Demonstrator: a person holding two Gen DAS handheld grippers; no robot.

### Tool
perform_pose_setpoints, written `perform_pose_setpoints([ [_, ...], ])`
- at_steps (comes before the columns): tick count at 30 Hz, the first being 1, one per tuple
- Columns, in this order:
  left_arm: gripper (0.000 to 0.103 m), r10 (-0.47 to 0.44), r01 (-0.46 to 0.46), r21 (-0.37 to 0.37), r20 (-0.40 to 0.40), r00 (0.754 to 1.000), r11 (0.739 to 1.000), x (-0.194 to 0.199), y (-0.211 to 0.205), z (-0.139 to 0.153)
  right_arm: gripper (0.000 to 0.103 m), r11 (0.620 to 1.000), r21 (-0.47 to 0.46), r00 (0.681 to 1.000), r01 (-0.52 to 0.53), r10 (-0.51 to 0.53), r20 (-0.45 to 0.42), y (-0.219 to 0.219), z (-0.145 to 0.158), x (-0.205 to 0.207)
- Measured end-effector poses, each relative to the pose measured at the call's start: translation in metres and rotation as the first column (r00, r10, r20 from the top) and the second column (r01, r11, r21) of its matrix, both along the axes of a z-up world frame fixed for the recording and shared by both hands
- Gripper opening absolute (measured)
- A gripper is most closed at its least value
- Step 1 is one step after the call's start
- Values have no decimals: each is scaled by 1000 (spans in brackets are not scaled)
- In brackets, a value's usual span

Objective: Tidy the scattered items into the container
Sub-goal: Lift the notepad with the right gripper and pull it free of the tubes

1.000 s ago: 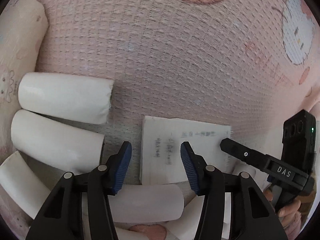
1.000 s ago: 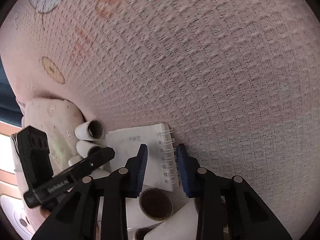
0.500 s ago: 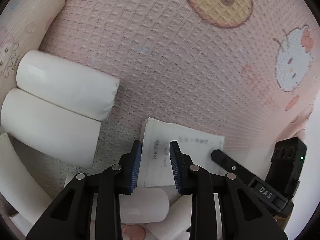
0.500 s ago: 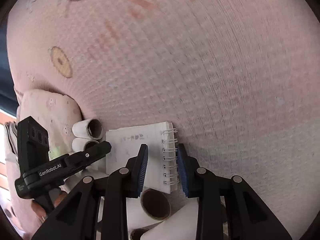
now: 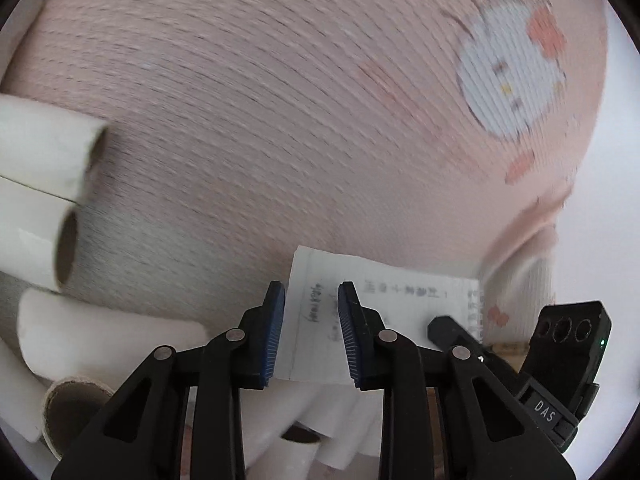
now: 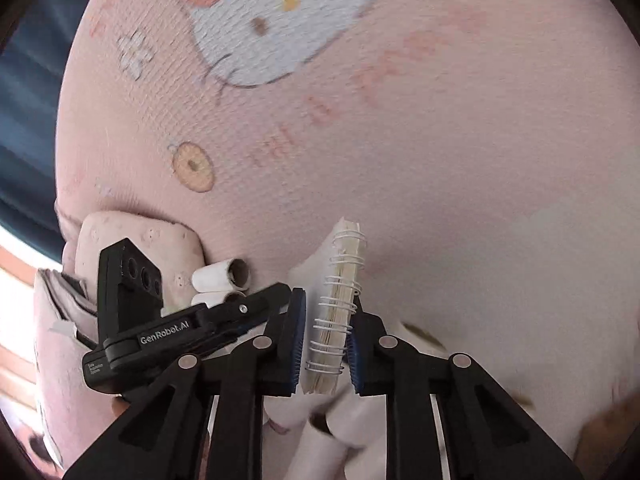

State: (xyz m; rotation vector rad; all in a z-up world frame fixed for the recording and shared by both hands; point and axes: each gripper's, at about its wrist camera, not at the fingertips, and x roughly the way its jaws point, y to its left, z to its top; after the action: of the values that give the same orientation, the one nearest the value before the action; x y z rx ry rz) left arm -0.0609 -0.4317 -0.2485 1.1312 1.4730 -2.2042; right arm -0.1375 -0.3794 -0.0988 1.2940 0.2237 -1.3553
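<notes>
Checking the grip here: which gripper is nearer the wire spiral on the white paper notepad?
Right. The right gripper is shut on the wire spiral of the white paper notepad; the left gripper is open at the opposite, unbound edge.

Left gripper side label: white letters "GenRobot.AI". A smaller white label sits lower on it, too tiny to read.
Right gripper side label: white letters "DAS".
Notebook page: dark handwriting in a few lines, too blurry to read.
Pink blanket: big faded pink letters near the white cat picture, too smeared to read for sure.
</notes>
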Motion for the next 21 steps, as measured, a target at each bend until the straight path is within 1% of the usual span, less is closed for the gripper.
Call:
perform_pose_setpoints([
  [1,30,-14,14,-2,0,1000,1000,18,4,6,16,1000,-1,1000,24,-24,15,9,0,-2],
  [2,30,-16,16,-3,-2,1000,1000,31,12,4,16,999,-4,999,43,-42,30,18,0,-3],
  [3,30,-22,22,-6,-8,1000,1000,41,12,11,16,998,-11,997,59,-59,48,27,1,-3],
  [5,30,-31,31,-8,-16,999,999,45,19,20,16,996,-25,992,83,-80,94,44,-1,-3],
  [7,30,-20,20,-4,-28,999,1000,51,26,26,16,995,-35,985,96,-90,149,58,-4,-4],
  [9,30,1,-1,-8,-27,1000,1000,50,34,30,16,992,-33,978,125,-117,174,71,-10,-4],
  [12,30,20,-20,-36,-24,1000,999,56,45,36,16,989,-27,956,149,-137,260,86,-23,1],
  [14,30,11,-12,-78,-3,1000,997,66,55,41,16,987,-30,941,156,-140,309,95,-28,3],
  [16,30,-6,9,-117,29,1000,993,86,59,44,16,988,-18,934,151,-137,329,102,-32,6],
  [18,30,-8,14,-131,47,999,991,92,66,42,16,990,-19,932,142,-128,340,108,-33,10],
  [19,31,-9,17,-124,61,998,992,94,70,40,16,991,-17,930,136,-121,346,113,-33,8],
  [21,30,-1,6,-86,62,998,996,99,75,34,16,993,-11,933,115,-104,343,117,-35,12],
])
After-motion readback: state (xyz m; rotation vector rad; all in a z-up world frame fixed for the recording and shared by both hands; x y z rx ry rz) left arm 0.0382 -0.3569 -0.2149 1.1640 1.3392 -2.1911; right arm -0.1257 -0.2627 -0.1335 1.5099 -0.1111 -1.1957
